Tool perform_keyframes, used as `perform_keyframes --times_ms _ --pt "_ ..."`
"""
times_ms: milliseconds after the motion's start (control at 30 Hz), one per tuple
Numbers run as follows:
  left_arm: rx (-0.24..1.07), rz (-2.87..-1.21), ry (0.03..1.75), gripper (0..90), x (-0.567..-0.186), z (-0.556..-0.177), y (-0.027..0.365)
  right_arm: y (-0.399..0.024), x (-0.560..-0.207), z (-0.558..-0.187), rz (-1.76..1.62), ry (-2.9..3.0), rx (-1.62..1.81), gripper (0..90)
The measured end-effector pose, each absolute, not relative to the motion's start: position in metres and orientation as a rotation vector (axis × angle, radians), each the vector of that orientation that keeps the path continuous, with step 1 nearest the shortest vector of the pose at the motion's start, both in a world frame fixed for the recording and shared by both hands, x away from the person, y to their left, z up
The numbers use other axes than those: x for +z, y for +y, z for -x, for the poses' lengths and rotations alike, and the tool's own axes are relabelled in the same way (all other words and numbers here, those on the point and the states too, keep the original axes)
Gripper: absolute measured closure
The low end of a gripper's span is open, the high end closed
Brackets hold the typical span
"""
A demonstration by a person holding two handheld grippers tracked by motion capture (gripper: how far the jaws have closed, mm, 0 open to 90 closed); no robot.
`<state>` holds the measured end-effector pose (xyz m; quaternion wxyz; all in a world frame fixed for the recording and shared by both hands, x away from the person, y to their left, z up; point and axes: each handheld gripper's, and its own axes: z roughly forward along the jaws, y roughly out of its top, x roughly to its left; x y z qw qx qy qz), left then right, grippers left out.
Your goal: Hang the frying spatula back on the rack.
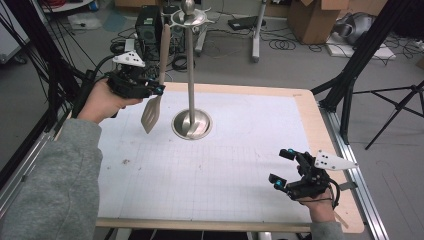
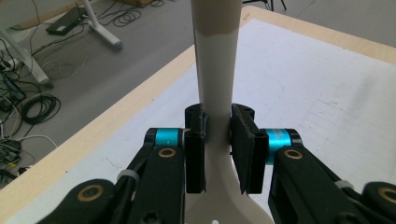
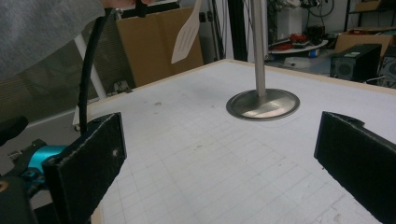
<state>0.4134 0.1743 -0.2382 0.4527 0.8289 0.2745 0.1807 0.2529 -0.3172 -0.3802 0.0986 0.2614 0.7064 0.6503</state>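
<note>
L gripper (image 1: 150, 90) jaws clamp the spatula (image 1: 152, 107) neck, held in air left of the stand (image 1: 190, 70). Judging: keep handle vertical, lift its hole to a hook, no swinging. R gripper (image 1: 285, 167) jaws wide open, empty, near bench (image 1: 225, 165) edge.

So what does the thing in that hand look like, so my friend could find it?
Start at the tall silver stand with the round base on the white table. Just left of it, the left gripper has its jaws shut on a beige slotted spatula, held above the table with its flat blade hanging down. It is the only pale kitchen tool there; everything near it is metal or black.
</note>
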Motion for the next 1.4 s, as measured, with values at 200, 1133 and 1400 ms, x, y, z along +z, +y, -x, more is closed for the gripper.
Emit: perform_keyframes --times_ms 200,1133,1400 --pt "0.457 -2.045 0.697 76.0 -0.239 -0.415 0.174 -0.317 -0.379 -0.252 -0.763 2.093 1.916 1.1" --pt "0.376 -2.005 0.578 23.4 -0.238 -0.402 0.168 -0.316 -0.383 -0.254 -0.765 2.113 1.912 1.1" --pt "0.331 -1.971 0.54 19.4 -0.242 -0.395 0.175 -0.317 -0.382 -0.253 -0.767 2.107 1.922 1.1"
